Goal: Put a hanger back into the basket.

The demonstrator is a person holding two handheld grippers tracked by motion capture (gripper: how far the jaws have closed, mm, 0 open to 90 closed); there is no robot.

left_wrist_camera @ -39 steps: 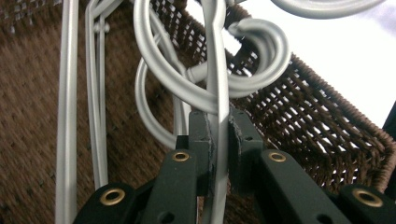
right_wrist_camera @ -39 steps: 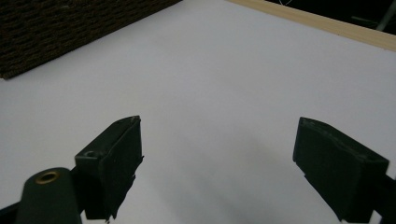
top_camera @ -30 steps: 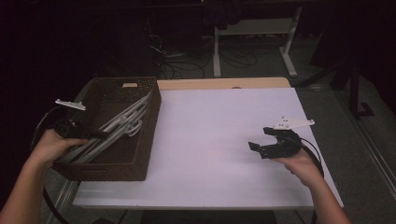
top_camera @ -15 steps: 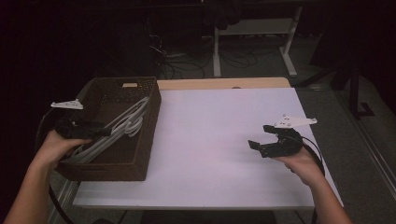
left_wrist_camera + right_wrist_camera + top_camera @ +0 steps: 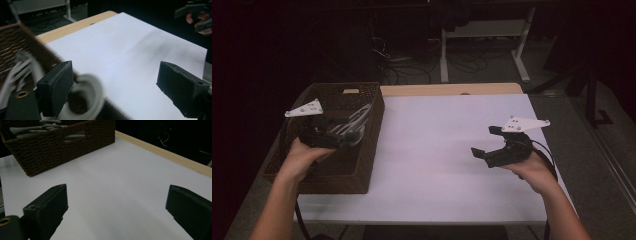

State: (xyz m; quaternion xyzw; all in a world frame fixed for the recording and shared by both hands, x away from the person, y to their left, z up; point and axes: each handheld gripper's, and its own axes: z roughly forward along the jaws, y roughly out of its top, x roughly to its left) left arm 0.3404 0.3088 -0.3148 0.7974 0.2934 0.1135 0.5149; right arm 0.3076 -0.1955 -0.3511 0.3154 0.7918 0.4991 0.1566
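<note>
A white-topped table (image 5: 447,150) takes up most of the high view, with a strip of bare wood (image 5: 452,89) along its far edge and a dark room beyond it, where the pale legs of another desk (image 5: 482,45) and loose cables (image 5: 392,60) lie on the floor.

On the table's left end sits a dark brown woven basket (image 5: 362,170), its long side running away from the person. Inside it lies a bundle of grey-white hangers (image 5: 354,122), their arms stacked along the basket's length; from the right gripper view they show over the rim and through the handle slot in the near wall.

The left hand (image 5: 299,157) holds the left gripper (image 5: 344,137) over the basket, just inside its right wall, with the grey plate (image 5: 304,108) on top tilted up. In the left gripper view its jaws stand wide apart, and a blurred pale hook of a hanger (image 5: 88,96) curls beside the left jaw — whether it touches the jaw or is caught on it I cannot tell through the blur. The basket's wall (image 5: 30,52) crosses under that jaw, between the gripper and the open table.

The right hand (image 5: 532,172) holds the right gripper (image 5: 484,142) above the table's right part, well apart from the basket, pointing left toward it. Its jaws are spread wide with bare white table between them — the stretch from there to the basket holds no other thing.
</note>
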